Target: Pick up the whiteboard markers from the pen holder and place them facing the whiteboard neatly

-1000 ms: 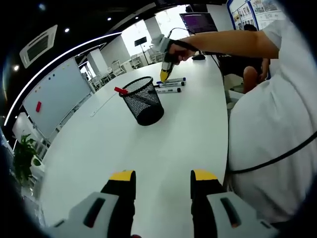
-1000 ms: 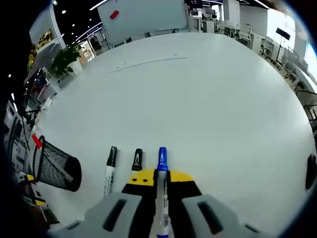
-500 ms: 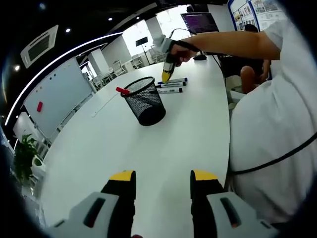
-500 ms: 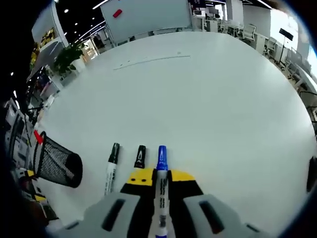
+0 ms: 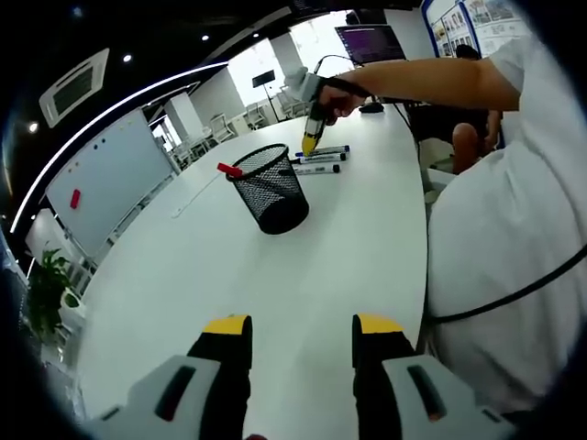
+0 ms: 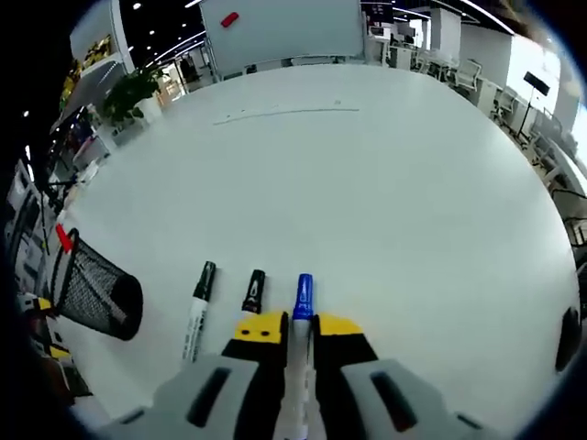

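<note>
In the right gripper view my right gripper (image 6: 298, 326) is shut on a blue marker (image 6: 302, 298), low over the white table (image 6: 385, 202), cap towards the whiteboard (image 6: 284, 23). Two black-capped markers (image 6: 197, 298) (image 6: 252, 291) lie parallel to its left. The black mesh pen holder (image 6: 92, 291) stands further left with a red marker (image 6: 62, 238) sticking out. In the left gripper view my left gripper (image 5: 301, 325) stands open over the near table with nothing in it. Beyond the pen holder (image 5: 272, 188), a hand holds the right gripper (image 5: 312, 140) at the row of markers (image 5: 319, 159).
A person in a white shirt (image 5: 504, 211) takes up the right side of the left gripper view. Another person sits behind, near a monitor (image 5: 367, 41). A potted plant (image 6: 128, 92) and chairs (image 6: 468, 69) ring the table. A dark object (image 6: 569, 337) sits at the table's right edge.
Both views have shifted slightly. The right gripper stays shut on the blue marker beside the two black ones. The left gripper has not changed.
</note>
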Demonstrator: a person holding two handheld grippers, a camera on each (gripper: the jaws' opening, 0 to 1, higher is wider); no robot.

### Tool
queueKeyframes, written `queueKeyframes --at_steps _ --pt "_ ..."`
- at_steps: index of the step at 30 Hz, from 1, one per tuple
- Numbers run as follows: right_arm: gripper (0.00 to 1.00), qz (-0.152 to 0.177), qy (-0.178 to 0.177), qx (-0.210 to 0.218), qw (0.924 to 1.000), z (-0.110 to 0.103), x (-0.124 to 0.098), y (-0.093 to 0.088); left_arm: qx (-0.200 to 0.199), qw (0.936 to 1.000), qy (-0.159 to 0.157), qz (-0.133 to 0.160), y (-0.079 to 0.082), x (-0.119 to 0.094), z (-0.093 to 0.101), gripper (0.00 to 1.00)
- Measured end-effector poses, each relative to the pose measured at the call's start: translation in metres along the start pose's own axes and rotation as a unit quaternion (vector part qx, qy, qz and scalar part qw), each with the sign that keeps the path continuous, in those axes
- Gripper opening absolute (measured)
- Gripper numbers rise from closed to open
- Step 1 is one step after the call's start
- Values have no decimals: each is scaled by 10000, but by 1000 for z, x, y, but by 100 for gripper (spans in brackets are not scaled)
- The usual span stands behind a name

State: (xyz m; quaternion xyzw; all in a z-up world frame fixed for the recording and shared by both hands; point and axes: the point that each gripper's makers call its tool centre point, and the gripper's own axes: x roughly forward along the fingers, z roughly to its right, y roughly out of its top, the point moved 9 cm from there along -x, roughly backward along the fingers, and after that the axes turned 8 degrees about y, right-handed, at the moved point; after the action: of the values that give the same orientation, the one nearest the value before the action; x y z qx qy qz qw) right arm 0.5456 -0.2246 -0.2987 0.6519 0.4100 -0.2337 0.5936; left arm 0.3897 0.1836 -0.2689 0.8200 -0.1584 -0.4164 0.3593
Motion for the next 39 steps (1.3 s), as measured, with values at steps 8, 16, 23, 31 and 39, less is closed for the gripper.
queueKeyframes --at_steps 8,16,23,31,39 --pt "10 21 -32 -52 10000 1 -2 2 24 10000 -18 -28 0 1 1 45" --pt "14 -71 -77 -218 9997 1 -4 1 3 10000 -25 -41 0 0 1 45" --pt "15 -294 -249 -450 9982 -3 -2 0 -14 10000 -39 -77 -2 1 1 45" --pt "13 -431 -345 -455 9974 -4 0 5 -54 10000 -16 -57 -1 -1 -1 45" --pt "10 -410 -327 -37 9986 0 -3 4 -35 9999 17 -120 -3 -1 -2 45"
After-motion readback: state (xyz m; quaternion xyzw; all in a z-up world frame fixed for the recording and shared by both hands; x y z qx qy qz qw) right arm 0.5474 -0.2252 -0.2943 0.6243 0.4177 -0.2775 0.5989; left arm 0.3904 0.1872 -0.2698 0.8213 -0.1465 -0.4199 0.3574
